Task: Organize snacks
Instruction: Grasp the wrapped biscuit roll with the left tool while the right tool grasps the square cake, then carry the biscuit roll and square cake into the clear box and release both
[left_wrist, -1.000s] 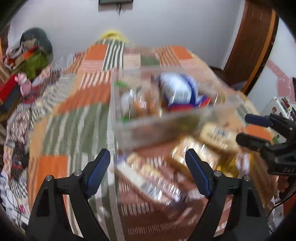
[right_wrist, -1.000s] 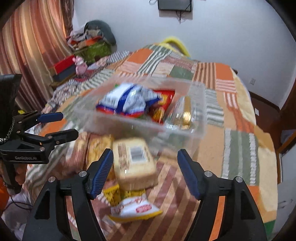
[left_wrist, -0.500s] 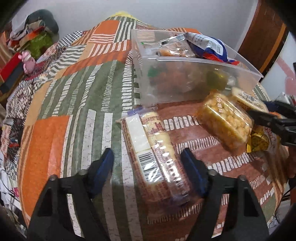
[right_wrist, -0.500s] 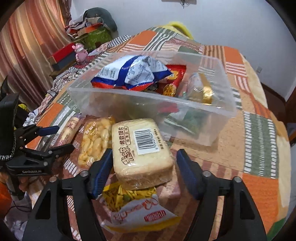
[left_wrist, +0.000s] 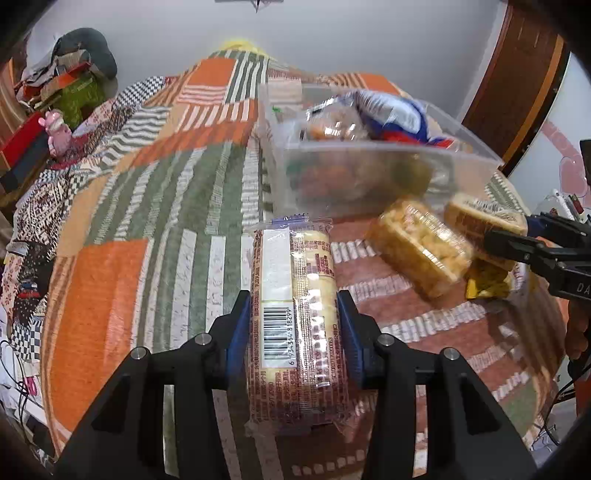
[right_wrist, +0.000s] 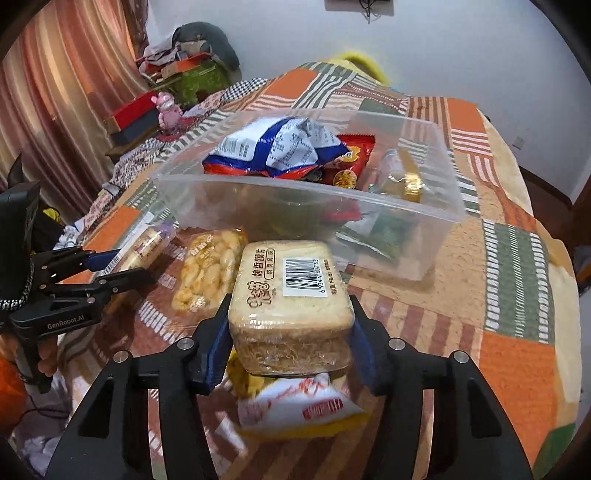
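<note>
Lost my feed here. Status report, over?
Left gripper shut on biscuit pack. Right gripper shut on toast block. Clear bin ahead, half full. Popcorn bag still out.

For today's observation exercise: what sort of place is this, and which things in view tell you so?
Most likely a bedroom at home. The snacks and clear plastic bin sit on a patchwork bedspread; striped curtains hang at one side, and clothes are heaped by the wall.

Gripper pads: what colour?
Blue pads on black arms, on both the left gripper and right gripper; clearest in left wrist view.
</note>
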